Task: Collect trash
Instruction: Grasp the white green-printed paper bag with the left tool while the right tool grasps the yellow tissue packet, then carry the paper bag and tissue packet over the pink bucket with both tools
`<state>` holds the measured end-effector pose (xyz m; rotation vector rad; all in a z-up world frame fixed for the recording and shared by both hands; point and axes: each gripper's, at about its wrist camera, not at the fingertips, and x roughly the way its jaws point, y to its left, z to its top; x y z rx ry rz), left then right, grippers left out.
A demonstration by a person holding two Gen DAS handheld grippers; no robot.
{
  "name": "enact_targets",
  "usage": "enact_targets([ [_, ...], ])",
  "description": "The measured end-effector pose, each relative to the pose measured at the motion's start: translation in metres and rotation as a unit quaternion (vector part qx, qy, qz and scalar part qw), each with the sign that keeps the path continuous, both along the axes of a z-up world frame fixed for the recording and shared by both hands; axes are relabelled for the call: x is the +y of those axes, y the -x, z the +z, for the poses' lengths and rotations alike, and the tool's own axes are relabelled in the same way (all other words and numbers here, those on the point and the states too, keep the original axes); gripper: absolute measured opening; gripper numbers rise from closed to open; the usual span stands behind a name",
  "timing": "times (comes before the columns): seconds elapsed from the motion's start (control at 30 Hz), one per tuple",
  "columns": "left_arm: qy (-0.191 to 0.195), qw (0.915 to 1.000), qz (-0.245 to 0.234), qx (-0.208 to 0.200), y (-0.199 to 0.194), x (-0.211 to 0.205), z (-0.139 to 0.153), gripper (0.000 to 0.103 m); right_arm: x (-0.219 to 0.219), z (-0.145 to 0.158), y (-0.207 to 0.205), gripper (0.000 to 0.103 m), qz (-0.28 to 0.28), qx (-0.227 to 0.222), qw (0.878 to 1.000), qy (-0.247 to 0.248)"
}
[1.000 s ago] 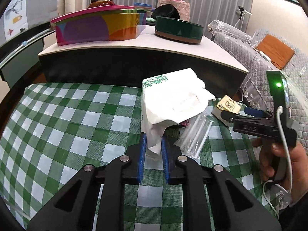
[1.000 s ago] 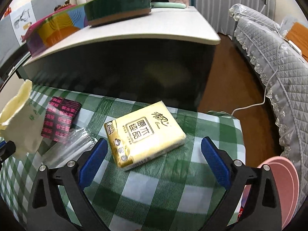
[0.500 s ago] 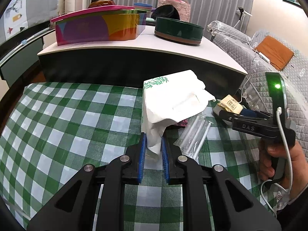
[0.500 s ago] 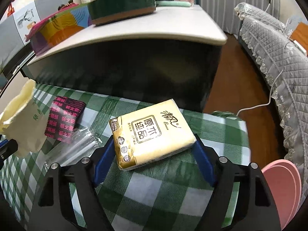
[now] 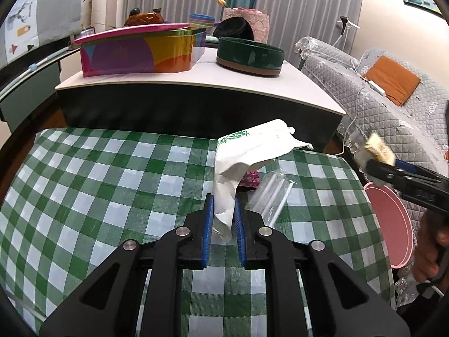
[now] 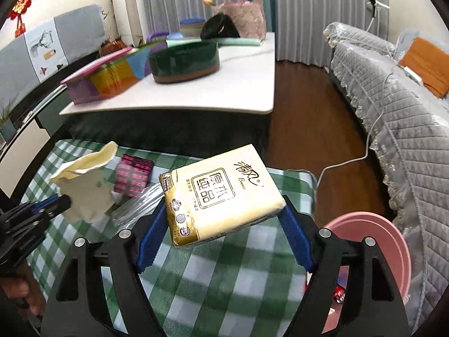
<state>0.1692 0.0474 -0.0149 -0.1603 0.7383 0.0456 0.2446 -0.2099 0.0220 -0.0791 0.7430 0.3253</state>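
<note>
Right gripper (image 6: 221,221): jaws, spread a second ago, now pinch tissue pack (image 6: 221,193), lifted off checked desk (image 6: 196,280).
Left gripper (image 5: 223,224): unchanged, pinching white wrapper (image 5: 238,163).

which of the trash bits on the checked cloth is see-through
The clear plastic wrapper, lying flat beside the left gripper. The dark packet with pink print behind it is opaque, as is the held white bag.

Green-checked table (image 5: 92,191): pink-printed packet (image 6: 134,174), clear plastic wrapper (image 5: 270,195) lying on it.

Open floor (image 6: 314,129) right; cabinet (image 6: 179,129) blocks ahead.
</note>
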Motion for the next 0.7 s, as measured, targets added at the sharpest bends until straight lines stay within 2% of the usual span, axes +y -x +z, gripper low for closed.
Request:
enact_targets([
  [0.37, -0.001, 0.9995, -0.018, -0.028, 0.024, -0.01, 0.018, 0.015, -0.018, 0.036, 0.078, 0.076, -0.015, -0.043, 0.999, -0.016],
  [0.57, 0.01, 0.9993, -0.027, -0.025, 0.037, -0.017, 0.019, 0.015, -0.025, 0.02, 0.099, 0.076, -0.045, -0.053, 0.997, -0.025],
  [0.7, 0.008, 0.9991, -0.033, -0.024, 0.044, -0.024, 0.018, 0.015, -0.027, 0.009, 0.106, 0.076, -0.053, -0.059, 0.997, -0.01],
])
